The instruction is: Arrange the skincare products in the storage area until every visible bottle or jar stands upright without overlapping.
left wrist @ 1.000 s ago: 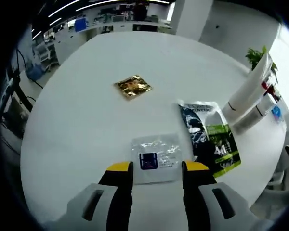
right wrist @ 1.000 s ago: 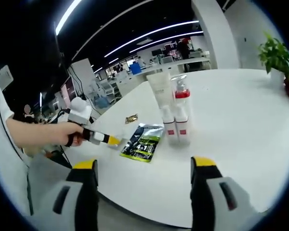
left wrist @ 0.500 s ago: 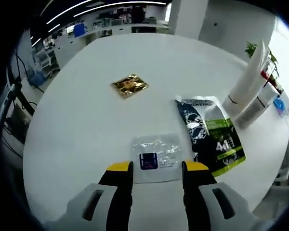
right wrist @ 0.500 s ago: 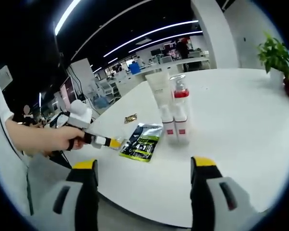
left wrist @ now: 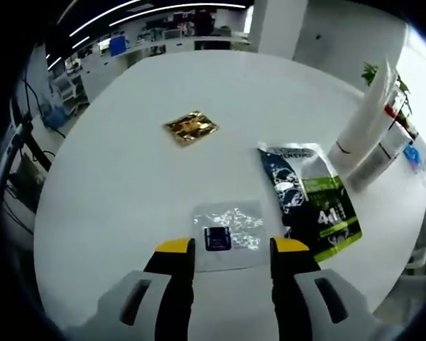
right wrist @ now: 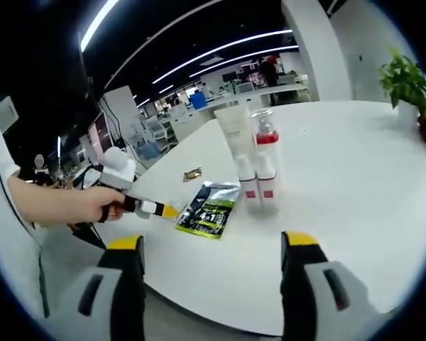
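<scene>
The round white table point(left wrist: 128, 163) carries all the items. In the right gripper view the same table point(right wrist: 355, 185) extends toward a potted plant point(right wrist: 405, 82) at its far edge, with an open office behind it.

Two skincare containers stand upright near the middle of the table, touching side by side: a white tube point(right wrist: 238, 153) resting on its cap and a clear pump bottle point(right wrist: 266, 167) with a red collar. In the left gripper view the tube point(left wrist: 362, 124) and the bottle point(left wrist: 383, 149) appear at the right, leaning only through lens distortion.

A dark and green sachet point(left wrist: 309, 202) lies flat on the table just beside the base of the tube. In the right gripper view this sachet point(right wrist: 211, 208) lies in front and to the left of the two containers.

A small clear sachet point(left wrist: 227, 234) with a dark square label lies flat directly ahead of the left claw point(left wrist: 225, 250), its near edge between the two yellow-tipped jaws. The jaws stand apart and grip nothing. In the right gripper view the left claw point(right wrist: 167, 209) is held by a hand point(right wrist: 92, 204) at the table edge.

A small gold foil packet point(left wrist: 192, 128) lies flat farther out, well apart from the other items.

The right claw point(right wrist: 213, 245) hovers off the near table edge, jaws wide apart and empty.
</scene>
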A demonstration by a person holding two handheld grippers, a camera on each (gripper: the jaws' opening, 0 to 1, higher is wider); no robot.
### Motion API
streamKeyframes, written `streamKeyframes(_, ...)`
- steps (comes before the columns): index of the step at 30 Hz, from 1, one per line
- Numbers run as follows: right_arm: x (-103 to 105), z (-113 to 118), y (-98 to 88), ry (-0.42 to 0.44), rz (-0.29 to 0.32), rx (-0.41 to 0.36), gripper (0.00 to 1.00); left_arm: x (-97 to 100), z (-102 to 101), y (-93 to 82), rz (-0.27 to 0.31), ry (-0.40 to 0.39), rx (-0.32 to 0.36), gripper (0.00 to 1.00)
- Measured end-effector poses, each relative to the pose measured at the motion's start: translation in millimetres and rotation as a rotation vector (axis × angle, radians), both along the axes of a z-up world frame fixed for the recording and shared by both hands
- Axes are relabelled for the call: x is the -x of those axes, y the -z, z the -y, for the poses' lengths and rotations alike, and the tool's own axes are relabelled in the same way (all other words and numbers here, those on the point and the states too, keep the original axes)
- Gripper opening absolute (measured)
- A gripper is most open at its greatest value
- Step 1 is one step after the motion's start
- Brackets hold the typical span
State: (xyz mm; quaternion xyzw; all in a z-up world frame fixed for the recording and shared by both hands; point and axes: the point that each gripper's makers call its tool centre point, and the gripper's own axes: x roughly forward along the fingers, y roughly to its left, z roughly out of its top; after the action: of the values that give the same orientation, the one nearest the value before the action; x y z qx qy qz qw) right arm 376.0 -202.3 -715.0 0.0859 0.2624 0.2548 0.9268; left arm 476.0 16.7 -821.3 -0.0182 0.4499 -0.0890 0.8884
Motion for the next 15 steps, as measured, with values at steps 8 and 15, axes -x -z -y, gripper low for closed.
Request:
streamKeyframes(8,0.1,0.3,-0.3,0.001,0.006,0.007,0.79,2.4,-1.3,-0.6,-0.009,0.007,0.004,0.48)
streamKeyframes(15,0.0,0.0,-1.4,-0.001,0.014,0.010,0.79,6.1,-1.8,-8.0,0.002,0.043,0.025,0.50)
